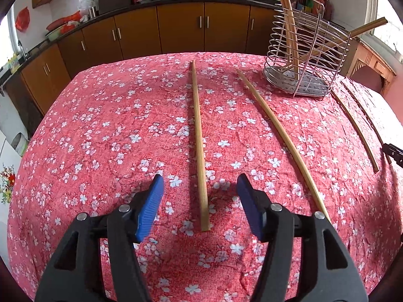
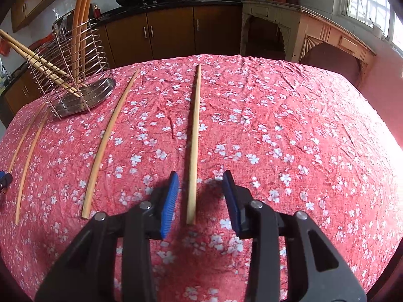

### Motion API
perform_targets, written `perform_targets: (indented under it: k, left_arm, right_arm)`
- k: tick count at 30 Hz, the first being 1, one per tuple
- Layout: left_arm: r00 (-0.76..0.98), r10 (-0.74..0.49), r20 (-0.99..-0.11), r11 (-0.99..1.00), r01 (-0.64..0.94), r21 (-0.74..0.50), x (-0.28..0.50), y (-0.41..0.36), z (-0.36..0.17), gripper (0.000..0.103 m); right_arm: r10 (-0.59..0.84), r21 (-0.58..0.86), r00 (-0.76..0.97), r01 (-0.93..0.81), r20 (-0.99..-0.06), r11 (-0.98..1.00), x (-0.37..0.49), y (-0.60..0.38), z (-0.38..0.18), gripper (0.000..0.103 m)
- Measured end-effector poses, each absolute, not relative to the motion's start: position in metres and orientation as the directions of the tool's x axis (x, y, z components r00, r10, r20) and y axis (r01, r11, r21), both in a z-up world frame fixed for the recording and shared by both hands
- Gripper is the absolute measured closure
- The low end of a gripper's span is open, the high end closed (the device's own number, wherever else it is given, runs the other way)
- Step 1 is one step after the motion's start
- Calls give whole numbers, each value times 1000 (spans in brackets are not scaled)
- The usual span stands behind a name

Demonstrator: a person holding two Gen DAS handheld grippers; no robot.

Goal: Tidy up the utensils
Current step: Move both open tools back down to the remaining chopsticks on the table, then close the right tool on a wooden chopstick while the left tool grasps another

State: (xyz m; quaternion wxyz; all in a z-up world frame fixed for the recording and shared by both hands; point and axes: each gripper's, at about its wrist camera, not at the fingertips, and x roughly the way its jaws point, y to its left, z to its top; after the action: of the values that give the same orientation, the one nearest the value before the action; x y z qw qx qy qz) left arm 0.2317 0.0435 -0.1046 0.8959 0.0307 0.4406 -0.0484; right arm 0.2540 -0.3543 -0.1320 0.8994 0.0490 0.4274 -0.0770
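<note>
Several wooden chopsticks lie on the red floral tablecloth. In the left wrist view my left gripper (image 1: 200,180) is open, with one chopstick (image 1: 199,136) lying on the cloth between its blue pads (image 1: 151,206); a second chopstick (image 1: 282,136) lies to its right. A wire utensil holder (image 1: 304,55) with chopsticks in it stands at the far right. In the right wrist view my right gripper (image 2: 200,177) is open around the near end of another chopstick (image 2: 194,136). The holder (image 2: 73,75) stands at the far left there.
Two more chopsticks (image 1: 357,130) lie right of the holder; in the right wrist view three chopsticks (image 2: 108,136) lie left of my gripper. The right gripper's tip (image 1: 393,152) shows at the left view's right edge. Brown kitchen cabinets (image 1: 176,30) stand beyond the table.
</note>
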Motion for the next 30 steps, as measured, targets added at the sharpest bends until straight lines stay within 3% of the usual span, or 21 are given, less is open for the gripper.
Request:
perform_targets:
  k: [13,17,20,21,22,27,29,30]
  left_arm:
    - [610,-54,-790,993,114,20,229,43,-105,42]
    - [609,-48,-791,994,110,25,230,42,-105,42]
    - [610,-47,-791,994,108,24,225,43,-104,42]
    - [609,-48,-792,994,107,21,222,43,-104,47]
    - [612,-51,-789,994,107,19,218,44,-103,55]
    - [616,-82,-784,993,120,-10,208,47,-100,73]
    - [616,-87,-783,992,122,-14,205,46,-99,83]
    - [616,-85,-783,992,123,-11,203,45,-99,91]
  right_arm:
    - [-102,12,621,177,-777,984,255,-354,-133,65]
    - [-82,28,624,164,-777,986,254,-357,-133,60]
    - [-95,6,623,158,-776,987,247,-353,-133,66]
    - [-80,9,627,138,-775,990,244,-350,-133,74]
    - [-70,11,629,123,-775,992,241,-349,-133,76]
    - [-55,46,631,143,-774,989,236,-356,-132,84]
    - [-54,61,632,159,-773,985,233,-360,-133,95]
    - [-48,74,633,165,-773,984,232,-363,-133,95]
